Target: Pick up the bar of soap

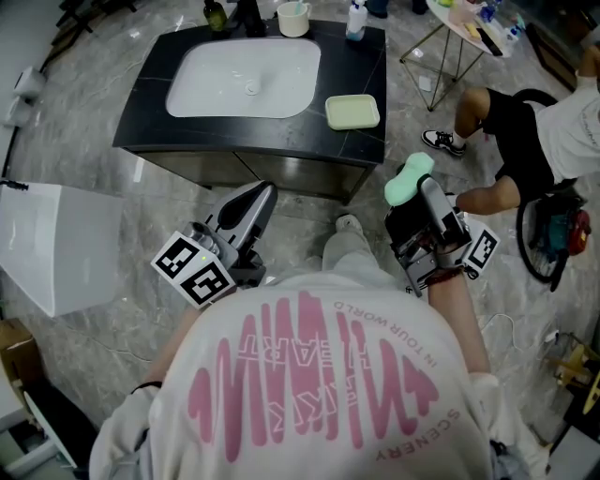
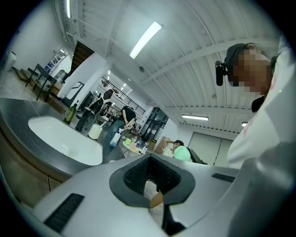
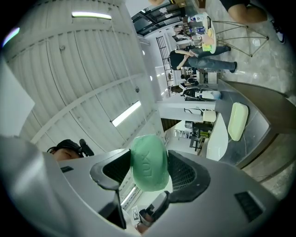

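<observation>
A mint-green bar of soap (image 1: pixel 410 178) is clamped between the jaws of my right gripper (image 1: pixel 413 185), held in the air in front of the black vanity. In the right gripper view the soap (image 3: pixel 148 162) fills the gap between the dark pads (image 3: pixel 185 173), lettering facing the camera. My left gripper (image 1: pixel 262 194) hangs lower left of it, jaws together and holding nothing. The left gripper view shows its pads (image 2: pixel 134 176) close together, with the soap (image 2: pixel 184 153) small beyond them.
The black counter (image 1: pixel 366 141) holds a white basin (image 1: pixel 246 77), an empty pale green soap dish (image 1: pixel 352 112), a cup (image 1: pixel 293 18) and bottles (image 1: pixel 355 19). A person crouches on the floor at right (image 1: pixel 525 141) beside a small wire-legged table (image 1: pixel 469 33). A white unit (image 1: pixel 56 244) stands at left.
</observation>
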Demonstrator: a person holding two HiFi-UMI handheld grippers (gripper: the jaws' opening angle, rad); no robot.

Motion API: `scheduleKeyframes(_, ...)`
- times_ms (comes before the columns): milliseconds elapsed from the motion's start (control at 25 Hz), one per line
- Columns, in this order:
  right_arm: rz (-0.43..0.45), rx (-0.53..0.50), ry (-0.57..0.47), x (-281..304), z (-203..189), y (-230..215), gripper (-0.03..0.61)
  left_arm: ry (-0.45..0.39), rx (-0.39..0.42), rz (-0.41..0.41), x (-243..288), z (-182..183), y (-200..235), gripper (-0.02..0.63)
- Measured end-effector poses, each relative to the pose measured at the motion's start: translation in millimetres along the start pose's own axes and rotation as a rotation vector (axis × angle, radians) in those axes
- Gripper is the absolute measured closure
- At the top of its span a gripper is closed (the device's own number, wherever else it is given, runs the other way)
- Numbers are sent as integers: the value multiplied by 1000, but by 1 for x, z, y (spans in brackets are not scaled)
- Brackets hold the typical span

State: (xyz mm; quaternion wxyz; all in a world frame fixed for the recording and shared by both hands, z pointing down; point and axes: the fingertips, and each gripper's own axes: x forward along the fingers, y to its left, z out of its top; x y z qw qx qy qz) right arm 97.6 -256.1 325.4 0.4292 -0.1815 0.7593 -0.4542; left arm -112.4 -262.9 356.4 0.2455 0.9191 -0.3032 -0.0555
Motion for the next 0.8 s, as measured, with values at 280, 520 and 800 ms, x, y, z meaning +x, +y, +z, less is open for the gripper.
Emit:
scheduleKeyframes(280,-1,5,-5,-1,0,1,316,-3,4,-10,1,4,-1,603)
scheduleKeyframes(520,9,8,6,0,-2,1,316,-11,7,-2,-1,4,-2,603)
scheduleKeyframes(800,10,7,20,4,-3,3,316,-25,-5,2,-4,7,-3,603)
